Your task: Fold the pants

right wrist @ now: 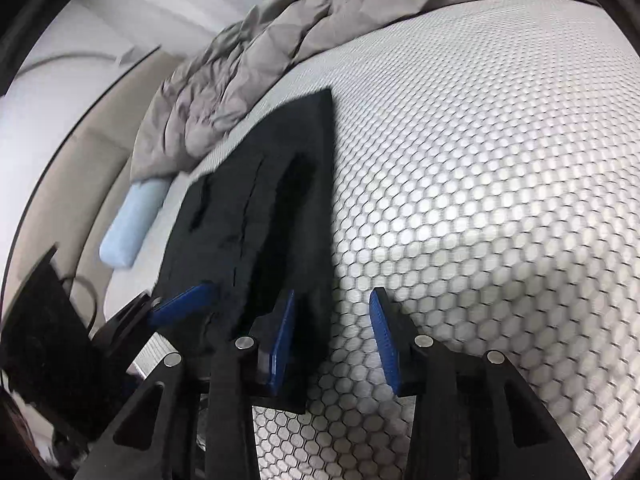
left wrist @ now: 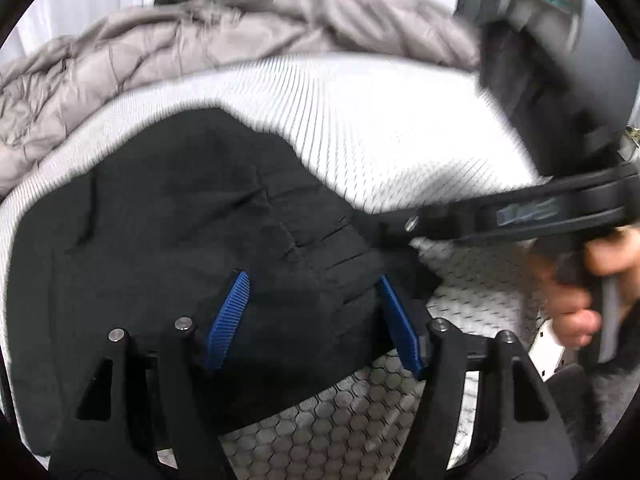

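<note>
**Black pants lie on the bed, both grippers poised at their near end**

Black fabric fills the lower middle of both views: the pants (right wrist: 256, 216) lie flat on the white honeycomb-patterned mattress (right wrist: 480, 184), running from the near edge of the bed toward the crumpled grey duvet (right wrist: 256, 76) at the far side. They look already doubled lengthwise, leg on leg, which would explain the narrow strip shape.

The left gripper (left wrist: 316, 320) hangs over the near end of the pants with its blue pads spread wide, cloth beneath them but nothing clamped. The right gripper (right wrist: 332, 340) is likewise apart, straddling the right-hand edge of the fabric, one pad over cloth and one over bare mattress. That placement suggests a grab at the two near corners for the next fold. A pale blue pillow (right wrist: 134, 224) sits at the bed's left edge.
</note>
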Demonstrator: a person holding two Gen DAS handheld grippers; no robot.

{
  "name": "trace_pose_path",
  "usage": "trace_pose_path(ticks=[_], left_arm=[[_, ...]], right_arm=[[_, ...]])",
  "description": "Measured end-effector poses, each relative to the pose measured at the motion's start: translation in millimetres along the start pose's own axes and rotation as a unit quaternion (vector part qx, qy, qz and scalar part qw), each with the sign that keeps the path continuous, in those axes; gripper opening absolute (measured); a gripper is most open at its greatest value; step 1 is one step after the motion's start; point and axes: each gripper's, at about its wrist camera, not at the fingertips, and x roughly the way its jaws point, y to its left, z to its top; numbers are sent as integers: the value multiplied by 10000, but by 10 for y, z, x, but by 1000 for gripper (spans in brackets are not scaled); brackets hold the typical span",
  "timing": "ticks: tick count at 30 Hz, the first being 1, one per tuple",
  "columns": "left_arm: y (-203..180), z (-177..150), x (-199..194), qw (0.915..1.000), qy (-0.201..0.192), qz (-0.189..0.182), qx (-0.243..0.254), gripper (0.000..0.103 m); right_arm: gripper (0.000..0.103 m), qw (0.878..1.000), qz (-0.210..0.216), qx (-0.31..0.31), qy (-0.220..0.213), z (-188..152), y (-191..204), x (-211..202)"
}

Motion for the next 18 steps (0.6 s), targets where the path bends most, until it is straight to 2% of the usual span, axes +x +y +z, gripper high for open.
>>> trace_pose_path(ticks=[2,5,10,13,16,18], left_arm=[[-103,-43,33,9993,4,247,273,64],[-98,-67,30,9995,47,219,237,64],[-27,-66,52,9997,70,113,221,64],[-59,-76,67,9995,105,146,252,64],[-119,-120,71,9988,80,238,416,64],[-107,-122,74,9988,94,180,441,64]], right_arm=[[25,9999,38,-154,40,48,76,24],[16,9993,-118,-307,187,166,128,165],[16,9993,86,-166,314,423,51,362],[16,9984,79,-307,472,629,41,450],[16,9986,121,-352,376,919,55,512],[16,9990,-25,-322,301,1136,47,595]])
